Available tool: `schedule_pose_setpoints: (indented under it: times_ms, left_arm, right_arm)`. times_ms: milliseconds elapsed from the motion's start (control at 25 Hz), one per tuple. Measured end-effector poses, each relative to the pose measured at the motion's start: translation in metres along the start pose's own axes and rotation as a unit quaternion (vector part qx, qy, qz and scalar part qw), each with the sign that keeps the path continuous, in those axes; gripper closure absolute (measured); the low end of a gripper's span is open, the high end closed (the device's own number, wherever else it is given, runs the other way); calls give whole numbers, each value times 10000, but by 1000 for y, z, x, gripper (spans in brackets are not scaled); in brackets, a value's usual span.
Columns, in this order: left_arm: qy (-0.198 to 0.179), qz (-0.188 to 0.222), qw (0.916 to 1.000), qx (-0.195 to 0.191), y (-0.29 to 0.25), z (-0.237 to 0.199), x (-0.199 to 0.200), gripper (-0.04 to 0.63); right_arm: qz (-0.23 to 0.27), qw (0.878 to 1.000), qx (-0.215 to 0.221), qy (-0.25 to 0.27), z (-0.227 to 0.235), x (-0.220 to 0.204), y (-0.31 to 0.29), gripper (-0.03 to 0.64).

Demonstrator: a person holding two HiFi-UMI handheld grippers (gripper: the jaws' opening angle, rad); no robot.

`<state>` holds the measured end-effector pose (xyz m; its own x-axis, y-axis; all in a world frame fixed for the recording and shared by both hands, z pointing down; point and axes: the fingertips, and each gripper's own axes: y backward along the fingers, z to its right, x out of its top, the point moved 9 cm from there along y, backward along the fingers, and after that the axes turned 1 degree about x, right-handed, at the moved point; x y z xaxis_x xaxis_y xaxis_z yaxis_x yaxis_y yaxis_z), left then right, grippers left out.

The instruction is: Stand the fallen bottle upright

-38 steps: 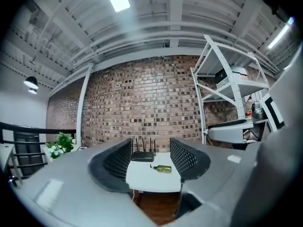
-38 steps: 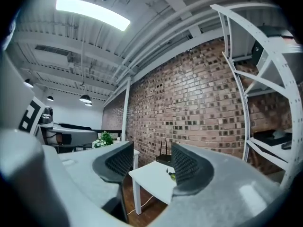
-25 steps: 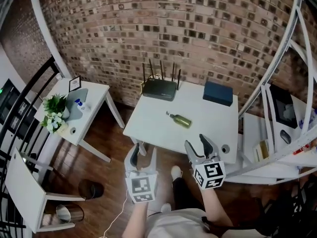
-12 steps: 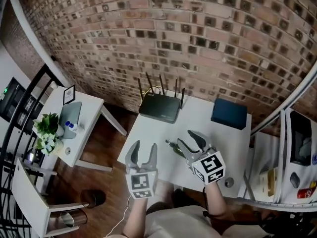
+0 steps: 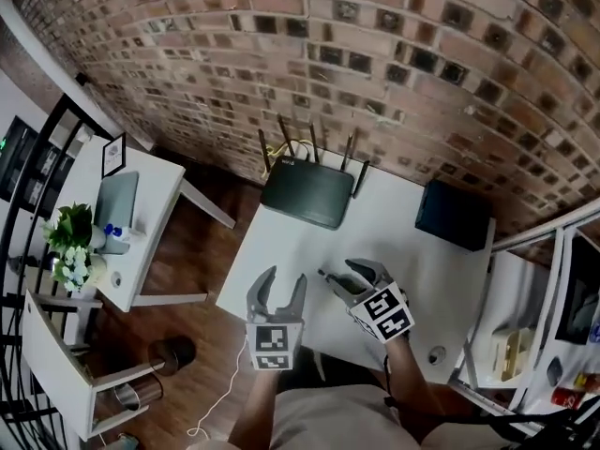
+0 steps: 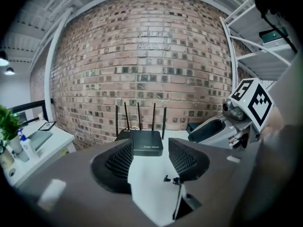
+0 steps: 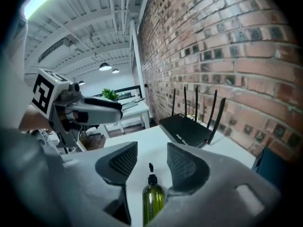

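Observation:
A green bottle with a black pump top lies on its side on the white table. In the head view only its black tip shows past my right gripper. My right gripper is low over the table with the bottle's neck and shoulder between its jaws. Its pads stand clear of the neck on both sides, so it is open. My left gripper hangs open and empty over the table's near left edge, just left of the right one.
A black router with several antennas sits at the back of the table by the brick wall. A dark blue box lies at the back right. A side table with a plant stands left, white shelving right.
Both grippers have moved forward and down over the table. The right gripper has come around the lying bottle, and its jaws have narrowed.

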<state>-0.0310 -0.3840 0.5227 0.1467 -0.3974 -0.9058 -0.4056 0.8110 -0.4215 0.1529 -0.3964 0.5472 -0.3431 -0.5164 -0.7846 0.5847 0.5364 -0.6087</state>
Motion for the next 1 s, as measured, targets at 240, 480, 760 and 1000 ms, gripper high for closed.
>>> schedule_pose_setpoints:
  times_ms: [240, 480, 760, 1000]
  left_arm:
    - [215, -395, 9990, 31, -21, -31, -25, 341]
    - [495, -637, 9967, 27, -33, -45, -46, 341]
    - [610, -678, 9958, 16, -31, -58, -52, 341]
    - [796, -615, 9949, -101, -28, -63, -53, 347]
  right_arm:
    - [-1527, 9849, 474, 662, -7, -26, -82, 434]
    - [-2643, 9580, 649, 901, -3, -54, -120, 434]
    - [-3034, 9466, 655, 875, -8, -65, -141, 434]
    - [-3169, 9386, 626, 1209, -15, -70, -154, 516]
